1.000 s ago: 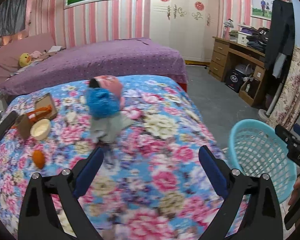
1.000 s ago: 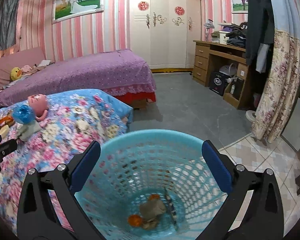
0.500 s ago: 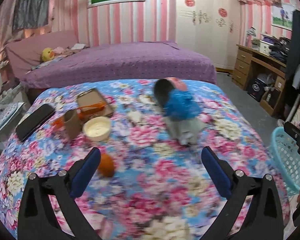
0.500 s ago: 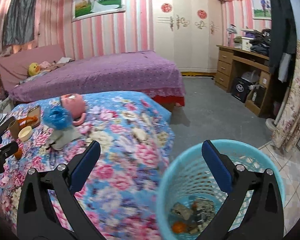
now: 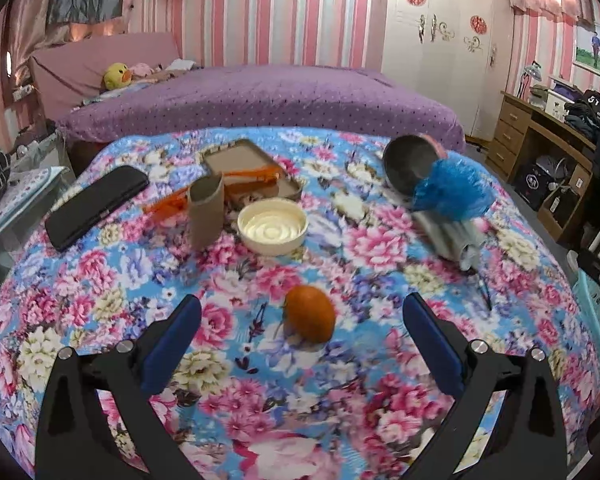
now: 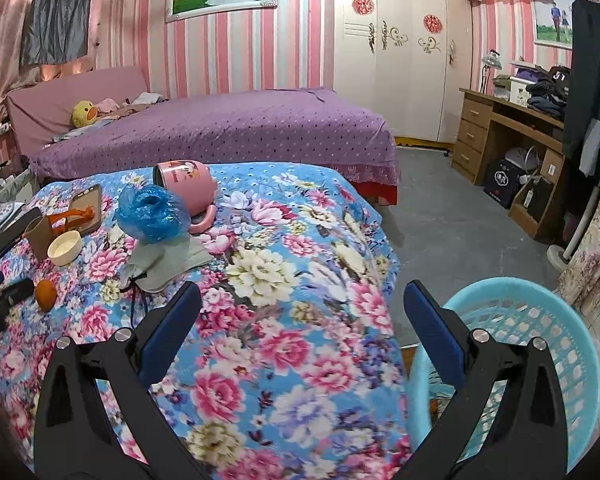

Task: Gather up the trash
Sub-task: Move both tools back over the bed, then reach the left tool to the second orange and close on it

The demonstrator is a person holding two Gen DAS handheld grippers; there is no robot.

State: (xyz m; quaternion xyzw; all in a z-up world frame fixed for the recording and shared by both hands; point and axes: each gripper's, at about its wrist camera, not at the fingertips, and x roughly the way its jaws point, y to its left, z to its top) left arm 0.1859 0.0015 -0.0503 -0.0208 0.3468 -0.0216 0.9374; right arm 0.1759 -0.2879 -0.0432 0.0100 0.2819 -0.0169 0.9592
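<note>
My left gripper (image 5: 302, 320) hangs over the floral bedspread (image 5: 340, 380), jaws spread wide, nothing held. Landmark: the orange fruit (image 5: 310, 319). It lies on the spread between my left fingers, touching neither blue pad (image 5: 176, 340).

Beyond the fruit: cream bowl (image 5: 272, 225), upright. Just left of the bowl, a cardboard tube (image 5: 206, 213) standing on end. Behind those, a brown tray (image 5: 252, 170) with orange peel strips (image 5: 172, 202) across it. Far left of the fruit, a black phone (image 5: 96, 204) lying flat. Up and right of the fruit: crumpled blue plastic (image 5: 452, 194) on a grey pouch (image 5: 450, 236), and a pink mug (image 6: 184, 184) on its side behind them.

My right gripper (image 6: 300, 320) also wide open, empty, over the bedspread's near edge, well right of the fruit. Turquoise basket (image 6: 540, 320) on the floor beside the bed, partly behind my right finger. Basket contents hidden from here.
</note>
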